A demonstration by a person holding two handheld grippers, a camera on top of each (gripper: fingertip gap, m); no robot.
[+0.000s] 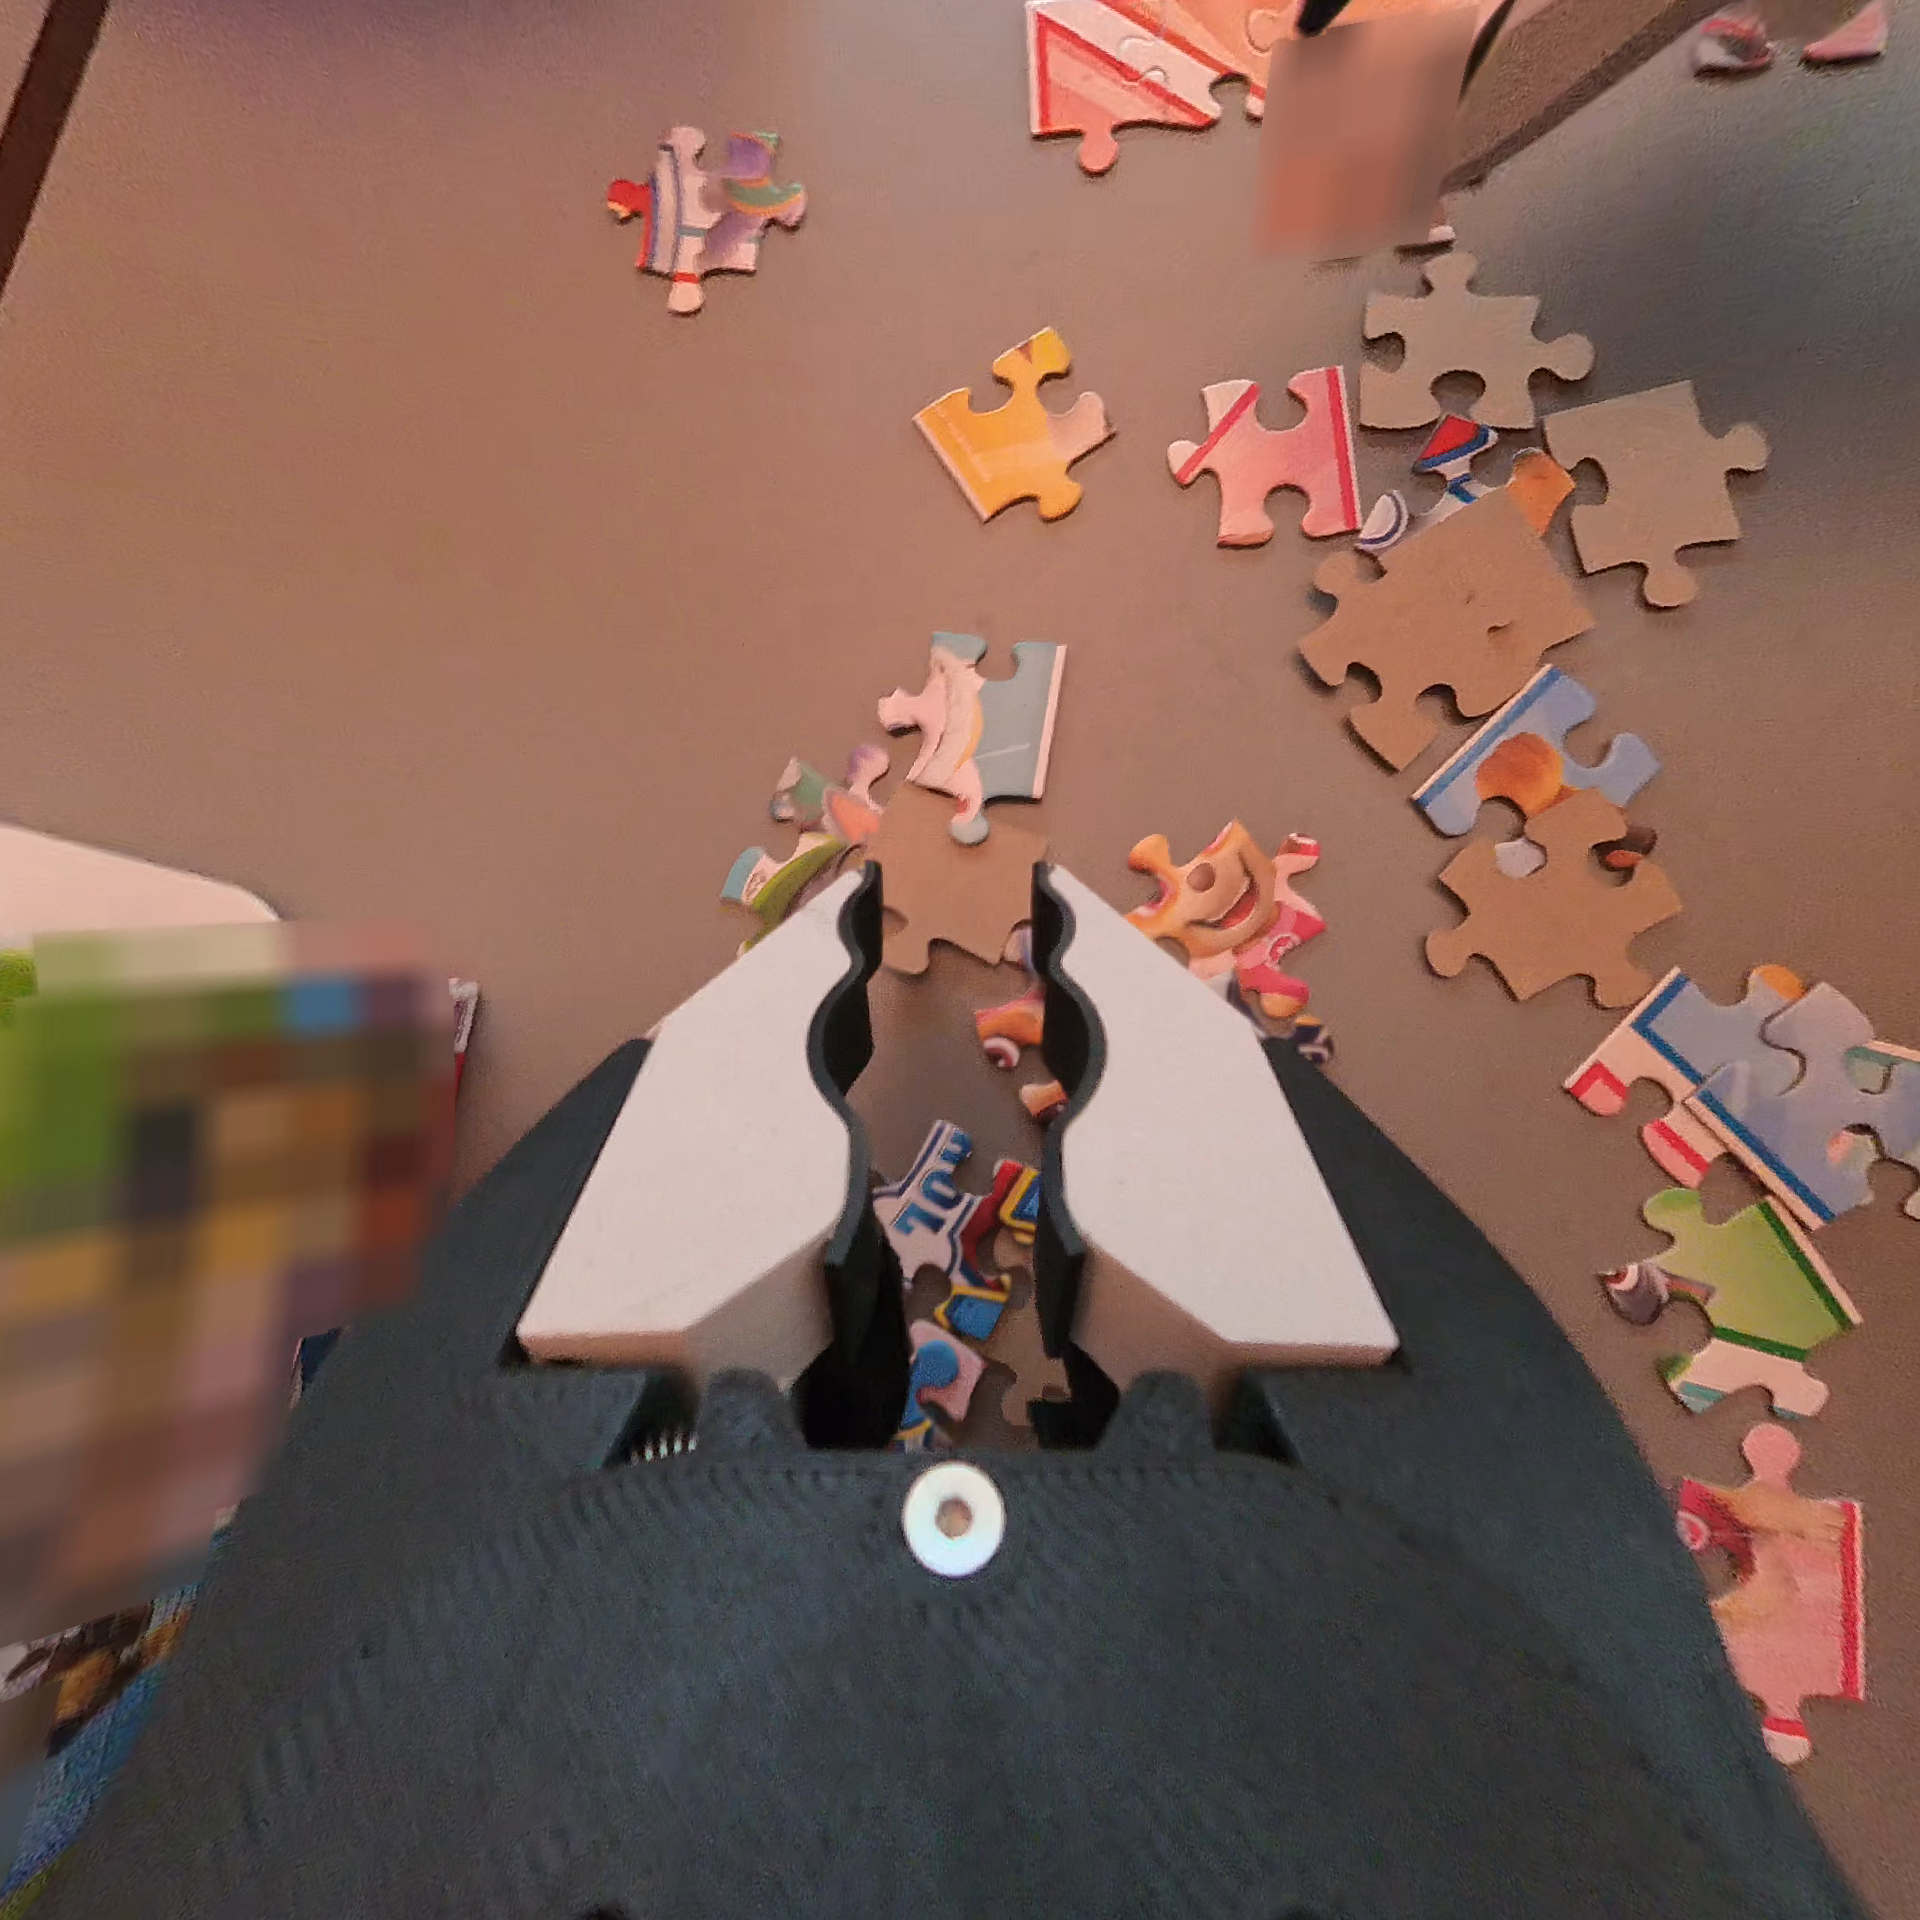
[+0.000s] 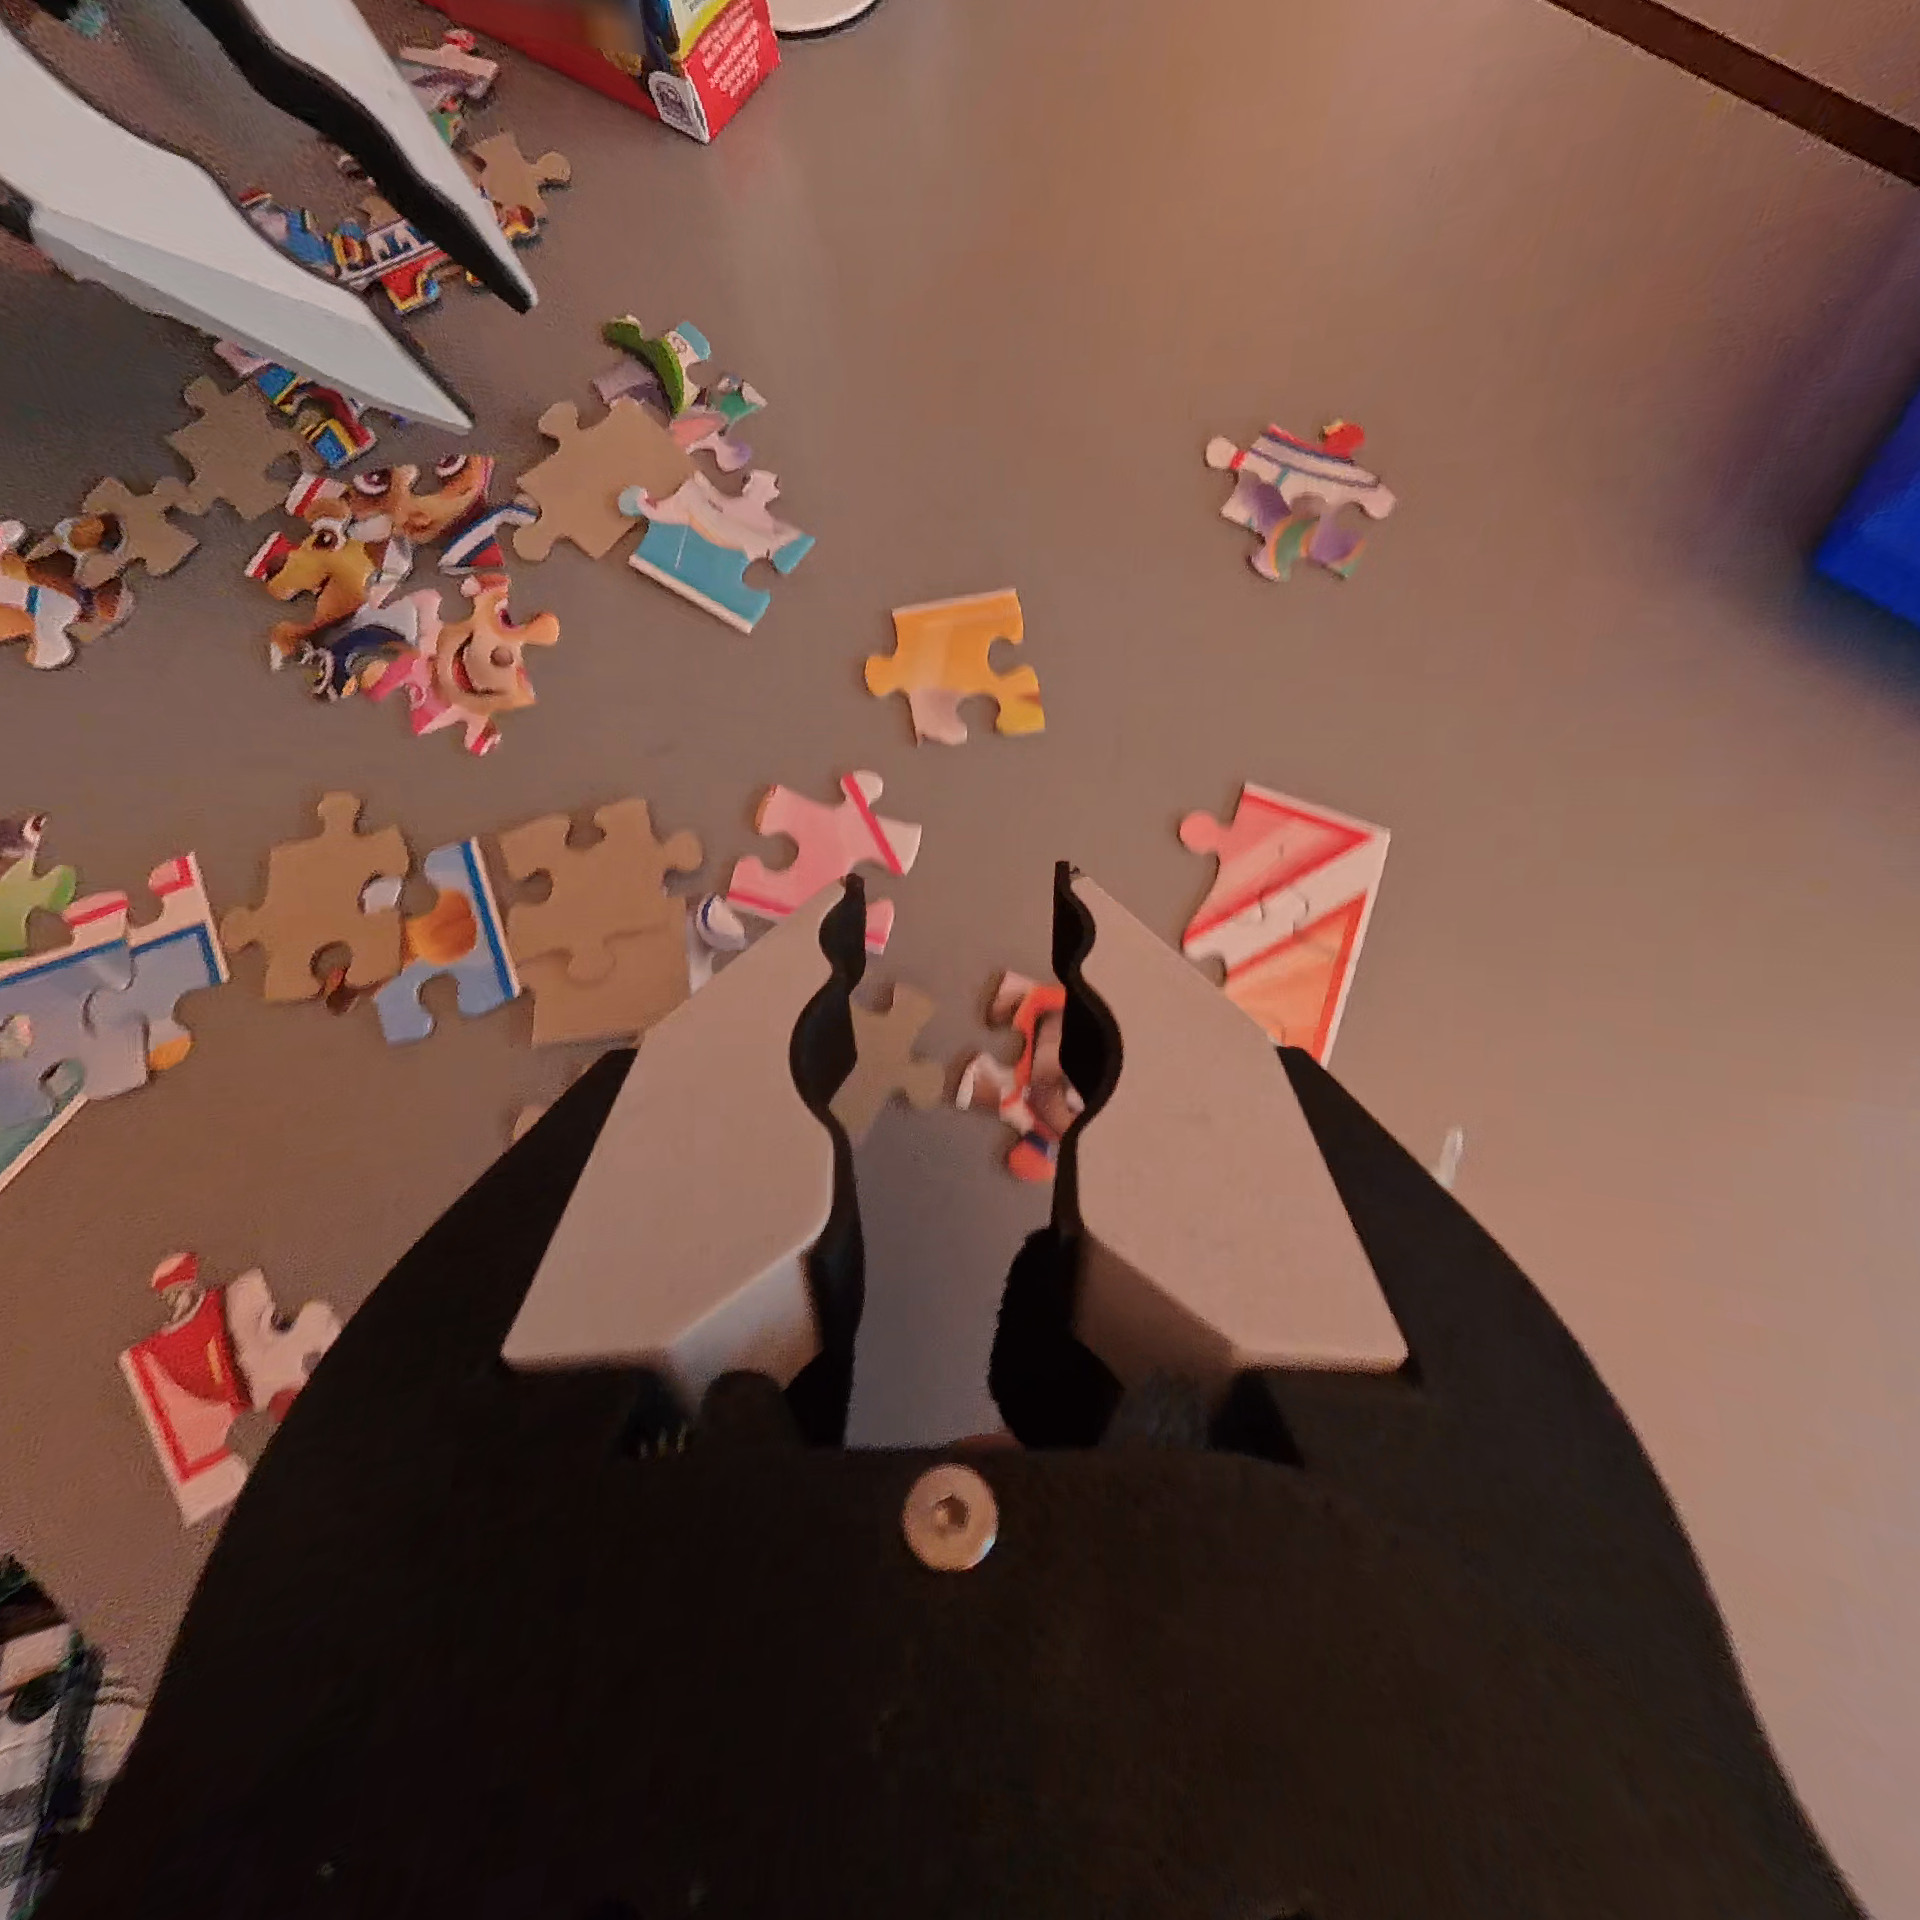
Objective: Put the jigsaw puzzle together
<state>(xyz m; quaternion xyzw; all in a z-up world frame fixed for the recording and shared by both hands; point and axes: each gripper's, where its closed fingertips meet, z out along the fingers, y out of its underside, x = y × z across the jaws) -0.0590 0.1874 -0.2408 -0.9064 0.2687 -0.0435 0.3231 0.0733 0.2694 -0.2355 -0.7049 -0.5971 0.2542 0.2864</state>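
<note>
Left wrist view is showing the left gripper (image 1: 956, 883), white fingers with black wavy pads, hovering over the grey-brown tabletop (image 1: 416, 520) with its jaws parted by a moderate gap and gripping nothing. Just past its tips a brown face-down cardboard puzzle piece (image 1: 951, 894) is lying, partly overlapped by a pale blue and white printed piece (image 1: 987, 717). A yellow-orange printed piece (image 1: 1013, 426) and a pink piece with red stripes (image 1: 1278, 457) are sitting apart farther on, near a cluster of face-down and printed pieces at the right.

Right wrist view is showing the right gripper (image 2: 956, 883) likewise holding its jaws moderately apart and empty, above a small face-down piece (image 2: 894, 1049) and an orange and white printed piece (image 2: 1023, 1070). A joined pink and red corner section (image 2: 1288, 914) is lying just right of its tips. A red cardboard puzzle box (image 2: 717, 73) is standing at the table's far end.
</note>
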